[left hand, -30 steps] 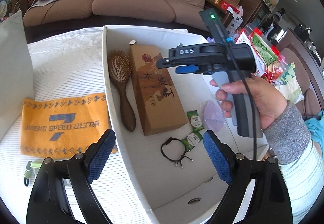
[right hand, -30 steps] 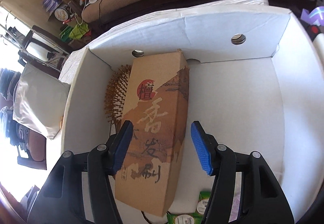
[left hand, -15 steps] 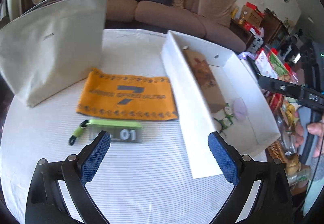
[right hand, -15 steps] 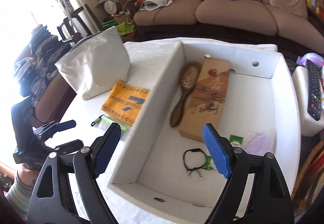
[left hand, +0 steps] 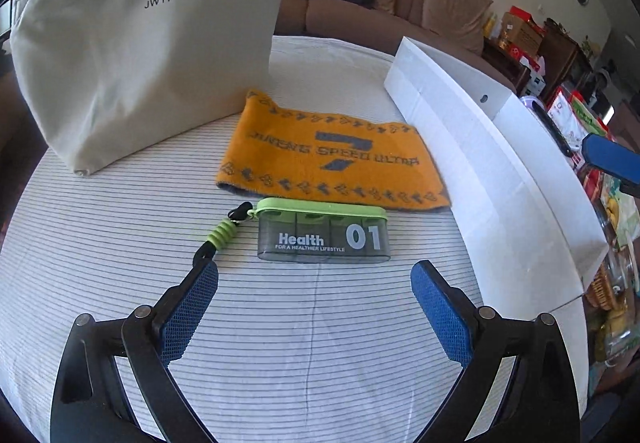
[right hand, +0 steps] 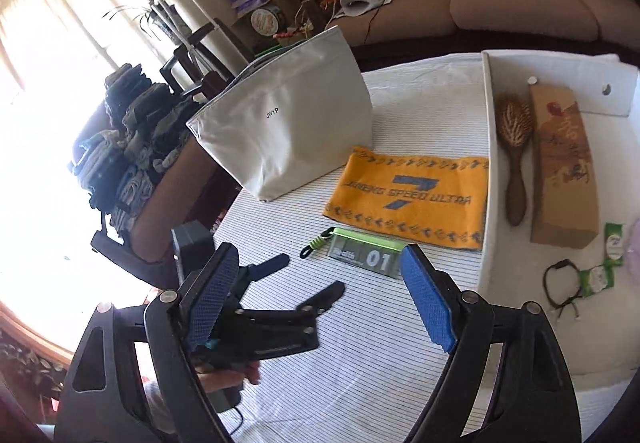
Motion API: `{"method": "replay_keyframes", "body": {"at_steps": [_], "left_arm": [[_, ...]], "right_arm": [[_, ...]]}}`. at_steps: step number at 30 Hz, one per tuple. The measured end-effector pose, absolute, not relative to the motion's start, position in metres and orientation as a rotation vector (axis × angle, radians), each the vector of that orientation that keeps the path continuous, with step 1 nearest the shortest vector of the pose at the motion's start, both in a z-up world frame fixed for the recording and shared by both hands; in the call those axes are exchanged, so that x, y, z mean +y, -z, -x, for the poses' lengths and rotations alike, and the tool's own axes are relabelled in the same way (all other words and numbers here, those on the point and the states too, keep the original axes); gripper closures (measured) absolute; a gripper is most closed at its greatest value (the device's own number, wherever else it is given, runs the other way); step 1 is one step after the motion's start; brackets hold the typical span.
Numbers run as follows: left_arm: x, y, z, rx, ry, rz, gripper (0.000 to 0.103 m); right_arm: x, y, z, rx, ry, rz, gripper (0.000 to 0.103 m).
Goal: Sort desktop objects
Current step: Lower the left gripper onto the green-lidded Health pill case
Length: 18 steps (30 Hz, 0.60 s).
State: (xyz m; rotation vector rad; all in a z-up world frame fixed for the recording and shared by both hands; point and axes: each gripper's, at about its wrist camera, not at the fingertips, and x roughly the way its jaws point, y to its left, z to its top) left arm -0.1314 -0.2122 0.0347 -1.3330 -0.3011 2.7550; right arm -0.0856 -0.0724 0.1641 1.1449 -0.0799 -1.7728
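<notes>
Left gripper (left hand: 314,285) — jaws wide apart, empty. Pill case (left hand: 322,231) lies on the striped counter (left hand: 280,343) at frame centre, just beyond the fingertips. Right gripper (right hand: 320,299) — jaws just opened, nothing between them.

the left wrist view looks down and forward along its own jaws, close over the striped tablecloth (left hand: 320,343) — the pill case (left hand: 323,230) lies just ahead of the jaw tips. the right wrist view looks from higher and farther back; both share the pill case (right hand: 366,257), orange towel (right hand: 408,195), grey bag (right hand: 288,127) and white box (right hand: 486,163).
</notes>
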Motion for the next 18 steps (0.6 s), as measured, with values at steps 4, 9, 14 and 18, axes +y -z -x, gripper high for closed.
{"method": "replay_keyframes", "body": {"at_steps": [4,9,14,18], "left_arm": [[-0.204,-0.025,0.142,-0.324,-2.742,1.318,0.004],[-0.192,-0.018,0.156,-0.311,-2.733,1.3,0.004],[-0.181,-0.013,0.167,-0.214,-2.774,1.315,0.0],[-0.183,-0.005,0.173,-0.182,-2.82,1.358,0.0]], "right_arm": [[-0.075,-0.158,0.084,-0.132,1.801,-1.143,0.013],[-0.078,-0.149,0.087,-0.186,1.799,-1.158,0.013],[-0.076,-0.142,0.092,-0.148,1.844,-1.168,0.013],[-0.072,-0.14,0.096,-0.141,1.863,-1.168,0.013]]}}
